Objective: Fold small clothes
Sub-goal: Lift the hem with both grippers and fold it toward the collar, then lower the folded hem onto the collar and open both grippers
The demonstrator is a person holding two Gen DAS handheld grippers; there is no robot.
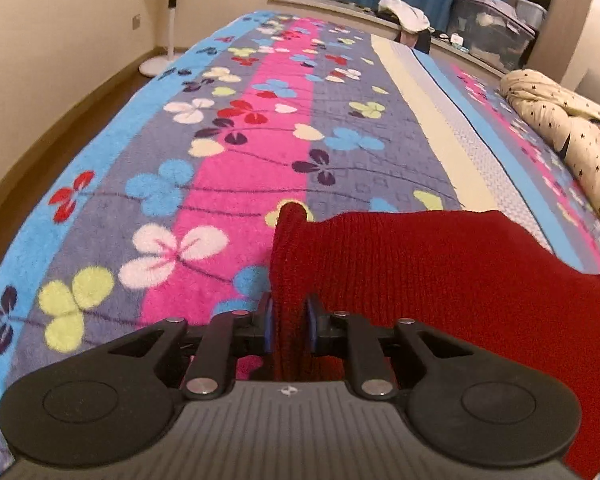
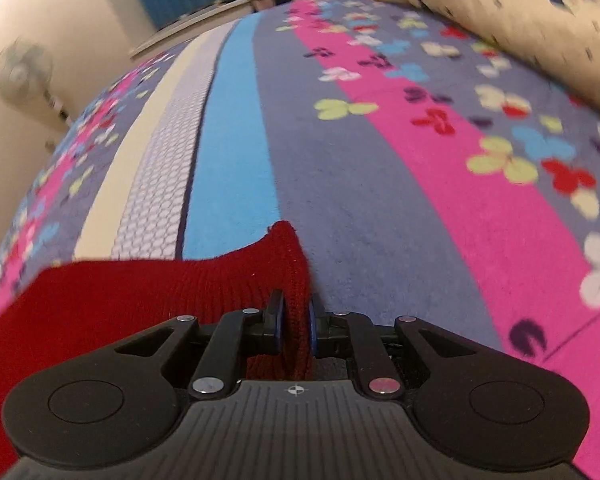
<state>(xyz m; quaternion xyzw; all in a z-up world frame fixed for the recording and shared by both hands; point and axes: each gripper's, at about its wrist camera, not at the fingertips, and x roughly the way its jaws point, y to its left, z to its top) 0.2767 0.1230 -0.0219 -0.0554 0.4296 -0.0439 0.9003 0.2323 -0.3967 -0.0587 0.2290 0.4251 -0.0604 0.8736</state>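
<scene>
Left wrist view: left tongs (image 1: 289, 326) level, aimed along the bed (image 1: 240, 152), clamped nearly closed on a bunched corner of the red knit garment (image 1: 440, 272). Cloth stretched rightward above the flowered blanket. Right wrist view: right tongs (image 2: 296, 326) tilted, likewise pinched tight on the garment's other corner (image 2: 290, 272), fabric trailing left. Cream pillow (image 2: 500, 20) beyond, blurred.

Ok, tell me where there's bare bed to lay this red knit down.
Free: the flowered fleece blanket ahead of the red knit garment, out to the cream strip. Crowded: the far right, where the cream star-print bedding lies bunched.
</scene>
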